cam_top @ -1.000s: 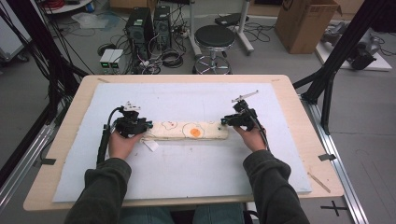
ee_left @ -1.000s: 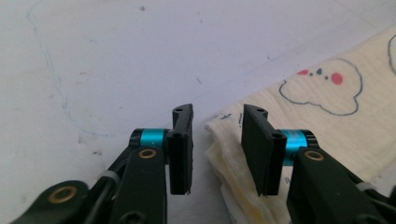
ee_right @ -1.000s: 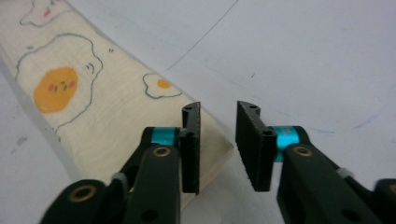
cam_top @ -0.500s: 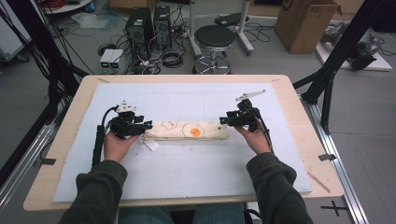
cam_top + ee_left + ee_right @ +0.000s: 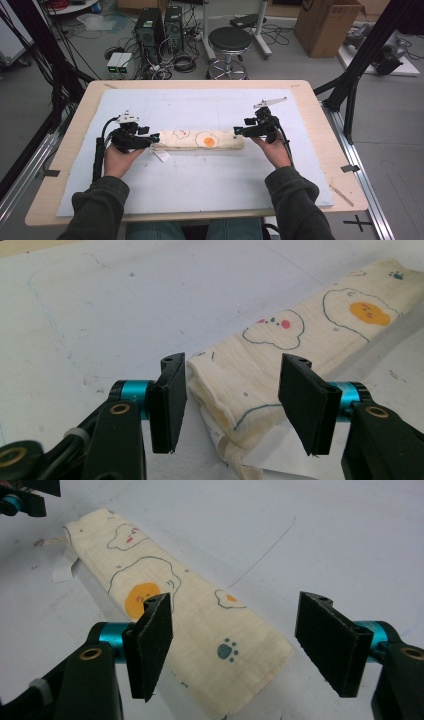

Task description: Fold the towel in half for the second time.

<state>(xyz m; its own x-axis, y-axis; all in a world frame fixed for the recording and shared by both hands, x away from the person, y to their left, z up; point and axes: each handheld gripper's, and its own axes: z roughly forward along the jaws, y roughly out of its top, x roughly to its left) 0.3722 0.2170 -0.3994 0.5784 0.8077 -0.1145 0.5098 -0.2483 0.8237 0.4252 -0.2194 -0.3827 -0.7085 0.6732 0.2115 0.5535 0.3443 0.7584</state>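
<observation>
Both grippers, left (image 5: 150, 140) and right (image 5: 239, 131), have just opened their jaws, releasing the folded cloth (image 5: 200, 140) flat on the counter (image 5: 320, 107).

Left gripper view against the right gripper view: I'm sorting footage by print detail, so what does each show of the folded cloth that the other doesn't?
Left gripper view alone: the open left gripper, which has just been opening, around the cloth's end. Right gripper view alone: a paw print, a white tag and the open right gripper, also just opening, pads clear. Both: the folded cloth with its orange-yolk egg print on the white mat.
</observation>
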